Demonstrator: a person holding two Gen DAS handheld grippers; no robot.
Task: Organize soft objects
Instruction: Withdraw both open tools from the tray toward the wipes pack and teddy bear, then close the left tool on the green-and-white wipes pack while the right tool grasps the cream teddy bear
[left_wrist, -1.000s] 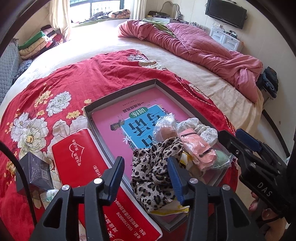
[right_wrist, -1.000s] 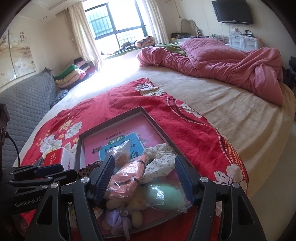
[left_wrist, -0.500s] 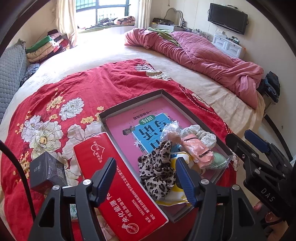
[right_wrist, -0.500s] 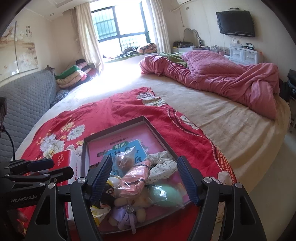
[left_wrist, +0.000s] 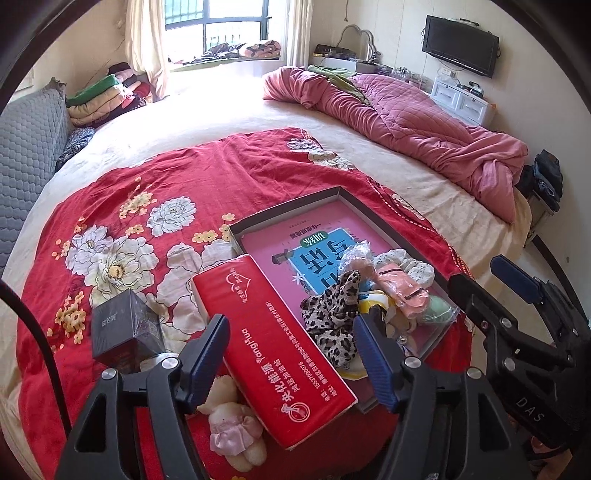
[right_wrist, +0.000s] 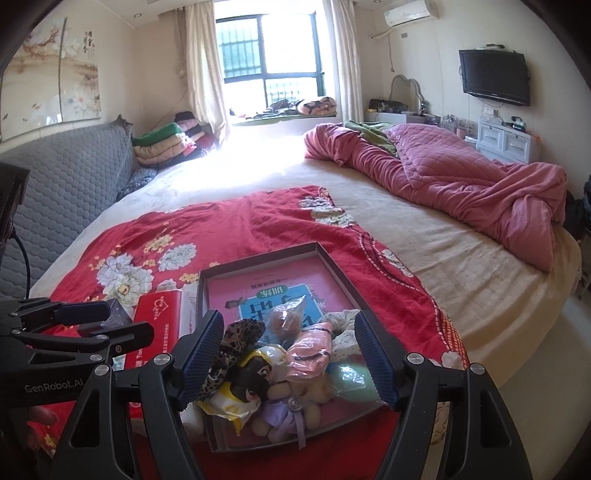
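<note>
You held the left gripper (left_wrist: 291, 354), jaws opening and empty, and the right gripper (right_wrist: 290, 354), jaws spread, clear above the tray (right_wrist: 334, 266), whose near end gathered the soft toys (right_wrist: 280, 373); one plush bear (left_wrist: 232, 424) lay outside, near-left.

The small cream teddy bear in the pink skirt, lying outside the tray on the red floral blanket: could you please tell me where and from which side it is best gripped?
Probably grip the small cream teddy bear in the pink skirt across its skirted middle, coming from above. It lies flat on the red floral blanket against the long red tissue pack, so that side is blocked. The left gripper, its fingers opening and empty, hangs just over it.
</note>
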